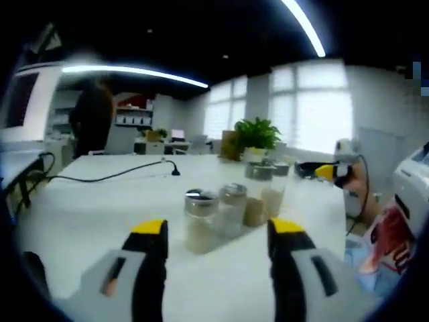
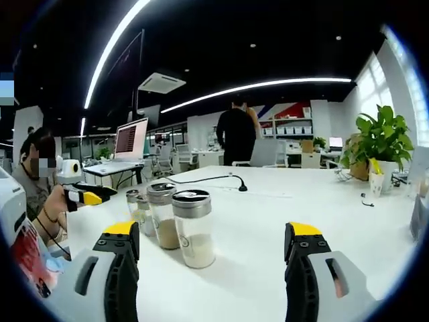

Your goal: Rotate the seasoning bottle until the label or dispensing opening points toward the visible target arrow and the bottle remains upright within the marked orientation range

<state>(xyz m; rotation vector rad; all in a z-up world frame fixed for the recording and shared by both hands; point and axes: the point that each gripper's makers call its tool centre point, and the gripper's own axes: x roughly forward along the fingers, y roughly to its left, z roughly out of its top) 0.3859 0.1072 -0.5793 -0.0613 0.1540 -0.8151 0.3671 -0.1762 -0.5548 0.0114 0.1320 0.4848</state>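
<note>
With both the left gripper (image 1: 216,245) and right gripper (image 2: 213,248) spread wide and empty, closing on the nearest clear glass seasoning bottle with a steel cap (image 2: 194,228) could topple its close-packed neighbouring bottles (image 2: 161,215), and no target arrow is discernible, perhaps hidden.

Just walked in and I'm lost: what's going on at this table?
A person holds two grippers over a white table, both open and gripping nothing. The left gripper faces a row of seasoning bottles, the nearest bottle standing upright just ahead of its jaws. The right gripper sees the same row from the other end, its closest bottle upright too. No bottle is touched yet. A potted plant stands farther back.
</note>
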